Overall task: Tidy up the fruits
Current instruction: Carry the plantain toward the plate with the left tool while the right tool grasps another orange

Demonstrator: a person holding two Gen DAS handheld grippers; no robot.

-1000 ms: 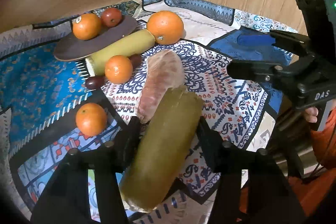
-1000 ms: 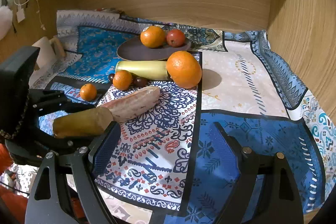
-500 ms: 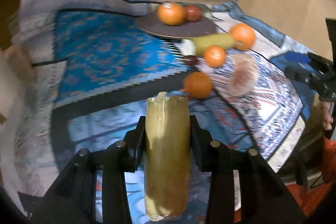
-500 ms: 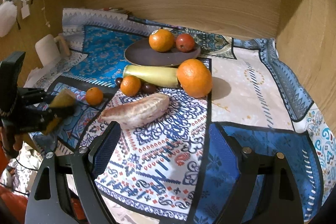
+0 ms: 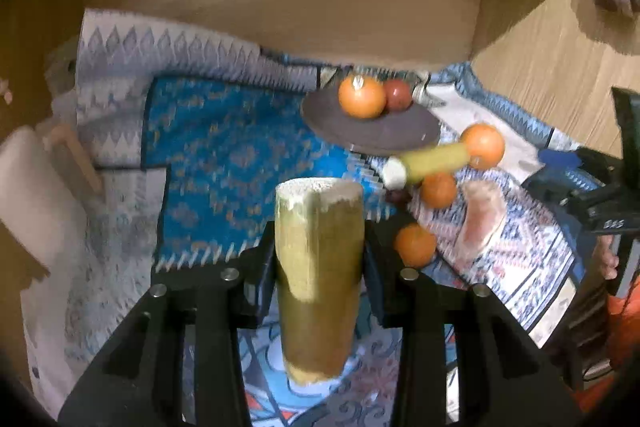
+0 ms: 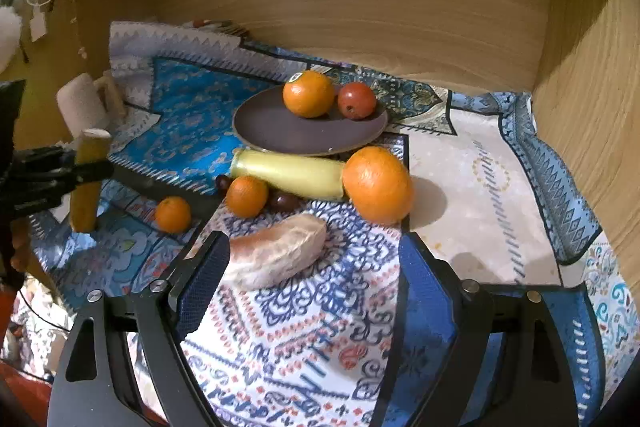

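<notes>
Moved: left gripper (image 5: 320, 251) carried brown sugarcane piece (image 5: 318, 267) leftward off pomelo segment (image 6: 276, 253), jaws closing, now pinching it upright above patterned cloth (image 6: 320, 339). Right gripper (image 6: 308, 287) spread wide, empty, near segment.

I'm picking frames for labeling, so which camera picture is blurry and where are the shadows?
Left wrist view: motion-smeared, cloth and plate soft, dark edges. Right wrist view: sharp; the big orange casts a shadow to its right; both bend straight lines.
</notes>
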